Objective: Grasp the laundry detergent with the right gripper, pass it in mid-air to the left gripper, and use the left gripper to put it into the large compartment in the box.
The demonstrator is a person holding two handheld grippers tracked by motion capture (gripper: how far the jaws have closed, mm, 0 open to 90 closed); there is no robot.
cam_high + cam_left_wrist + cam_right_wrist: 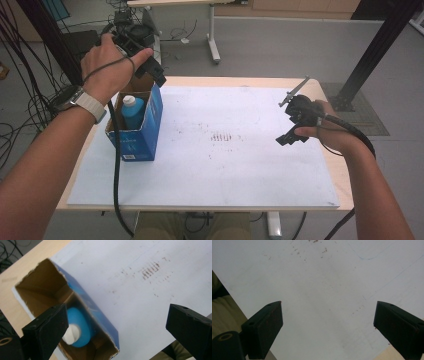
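Bare forearms, a pale-strapped wristwatch (84, 101) on the left, black grippers trailing black cables.

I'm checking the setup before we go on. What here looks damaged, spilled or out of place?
The blue box has a ragged, torn-open top with a blue bottle inside. The white sheet carries dark smudges near its middle. Nothing looks spilled.

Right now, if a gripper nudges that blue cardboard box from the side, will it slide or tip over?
The blue box stands tall and narrow, so a high nudge would probably tip it. The blue bottle inside adds some weight, perhaps steadying it. Its torn cardboard walls look thin and may flex.
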